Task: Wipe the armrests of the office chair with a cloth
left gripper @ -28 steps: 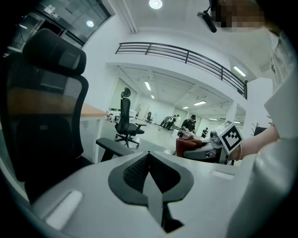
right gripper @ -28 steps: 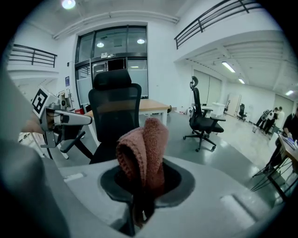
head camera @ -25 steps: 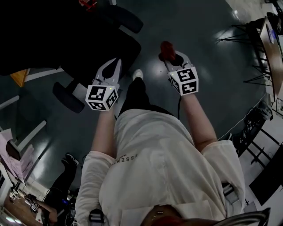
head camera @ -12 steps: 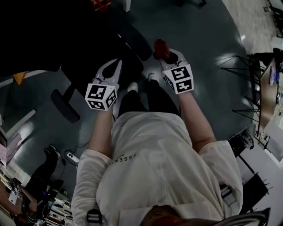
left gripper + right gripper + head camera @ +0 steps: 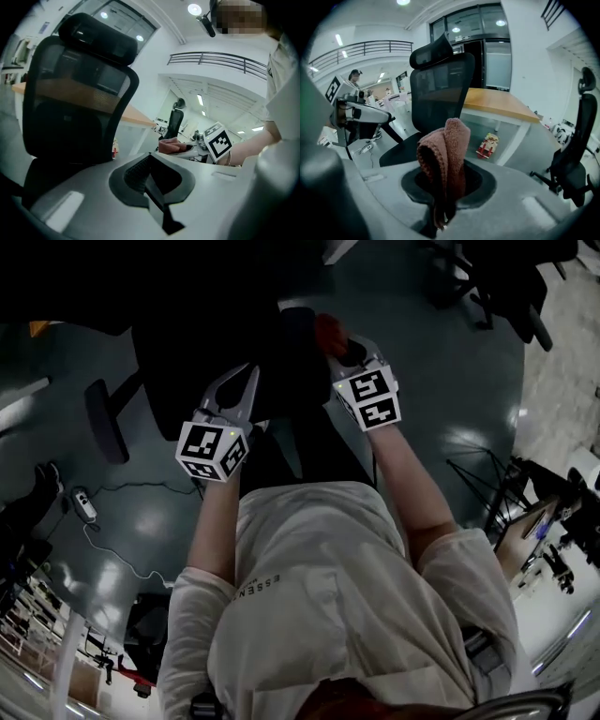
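Pinching a folded reddish-brown cloth (image 5: 446, 150) between jaws closed hard on it, the right claw (image 5: 347, 348) is held out ahead of the person (image 5: 328, 587). The cloth stands up out of the claw's dark recess in a bunched fold. In the head view it shows as a red patch at the claw's 11 o'clock tip, over the dark edge of the office chair (image 5: 206, 334). That view is too dim to tell whether the cloth touches the chair.

The left claw (image 5: 151, 177) has its jaws pressed together with nothing between them. In the head view it sits at 8 o'clock of the right claw, near it but apart, and points up toward the chair's seat. One armrest (image 5: 101, 418) juts out at 9 o'clock of the left claw, well apart from both claws.

In the right gripper view the chair's mesh back and headrest rise at 12 o'clock behind the cloth, and the left claw shows at 9 o'clock. A wooden surface (image 5: 499, 104) runs behind the chair at 2 o'clock. A small colourful thing (image 5: 487, 143) lies on the floor (image 5: 450, 381) beneath that surface. A second black chair (image 5: 574, 154) stands at 3 o'clock
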{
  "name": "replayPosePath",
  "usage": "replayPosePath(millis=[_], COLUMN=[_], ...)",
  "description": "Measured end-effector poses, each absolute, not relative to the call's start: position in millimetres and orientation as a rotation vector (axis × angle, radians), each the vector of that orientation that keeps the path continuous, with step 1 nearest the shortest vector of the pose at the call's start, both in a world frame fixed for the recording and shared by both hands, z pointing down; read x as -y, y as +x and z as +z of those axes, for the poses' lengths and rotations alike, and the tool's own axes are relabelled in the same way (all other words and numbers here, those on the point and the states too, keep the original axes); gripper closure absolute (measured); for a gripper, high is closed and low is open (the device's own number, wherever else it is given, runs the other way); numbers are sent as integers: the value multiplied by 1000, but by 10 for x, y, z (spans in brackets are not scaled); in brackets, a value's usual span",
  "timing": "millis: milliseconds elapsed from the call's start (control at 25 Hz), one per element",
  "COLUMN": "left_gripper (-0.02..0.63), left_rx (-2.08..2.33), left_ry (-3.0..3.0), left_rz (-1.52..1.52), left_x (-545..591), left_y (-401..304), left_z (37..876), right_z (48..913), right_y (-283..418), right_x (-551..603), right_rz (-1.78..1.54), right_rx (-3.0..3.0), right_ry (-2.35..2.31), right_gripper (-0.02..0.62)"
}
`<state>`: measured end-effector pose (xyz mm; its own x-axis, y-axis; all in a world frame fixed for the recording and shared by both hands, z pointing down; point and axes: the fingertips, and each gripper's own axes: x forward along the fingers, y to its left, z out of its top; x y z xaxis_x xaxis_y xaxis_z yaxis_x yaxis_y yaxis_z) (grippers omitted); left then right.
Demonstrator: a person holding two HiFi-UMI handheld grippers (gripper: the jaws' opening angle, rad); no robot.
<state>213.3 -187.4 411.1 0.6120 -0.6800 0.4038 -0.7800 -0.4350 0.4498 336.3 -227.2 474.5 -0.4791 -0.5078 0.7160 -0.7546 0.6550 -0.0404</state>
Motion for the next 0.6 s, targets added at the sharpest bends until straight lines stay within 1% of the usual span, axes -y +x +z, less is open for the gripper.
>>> replayPosePath(millis=[200, 400, 600], left_gripper=[589, 589, 589], left_rx=[1305, 1335, 1359], left_ry=[2090, 2058, 2042], left_rz=[186, 187, 167], left_x=[1894, 1913, 1829], left_y=[2063, 1989, 1919], left_z=[4315, 4456, 4497], right_z=[4975, 5181, 5366], right_y=[3141, 2841, 2621], right_x=[2626, 2947, 2968], right_rz=[387, 274, 231], right_rx=[2210, 2213, 2204], right_ry=[773, 664, 606], right_gripper=[543, 543, 543])
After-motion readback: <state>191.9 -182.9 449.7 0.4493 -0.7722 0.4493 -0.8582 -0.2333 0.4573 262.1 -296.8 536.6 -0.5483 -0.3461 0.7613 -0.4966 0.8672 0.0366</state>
